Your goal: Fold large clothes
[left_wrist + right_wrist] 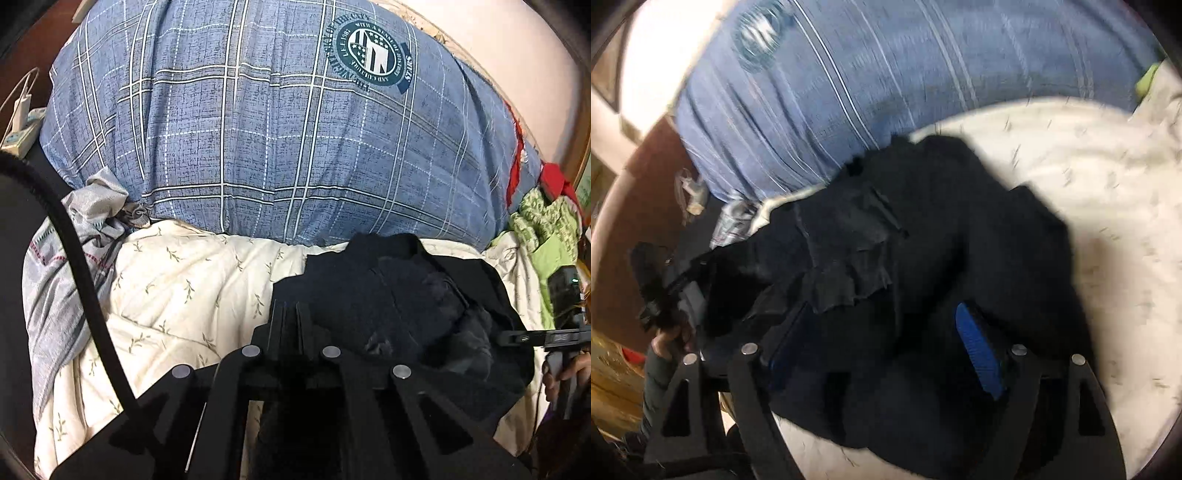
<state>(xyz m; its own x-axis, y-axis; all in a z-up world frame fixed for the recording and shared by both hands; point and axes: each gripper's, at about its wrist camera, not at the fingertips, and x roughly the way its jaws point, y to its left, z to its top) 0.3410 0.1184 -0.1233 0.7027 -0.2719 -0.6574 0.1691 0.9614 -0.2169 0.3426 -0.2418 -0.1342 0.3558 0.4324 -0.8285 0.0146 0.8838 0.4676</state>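
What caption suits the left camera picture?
Shut left gripper at a dark garment on a cream quilt.

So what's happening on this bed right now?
A person with a gripper in each hand is working on a dark garment lying crumpled on a cream quilt, in front of a blue plaid pillow. The left gripper is shut at the garment's edge; whether it pinches cloth is unclear. The right gripper stands open over the garment, cloth between its blue pads. No fold is visible yet.
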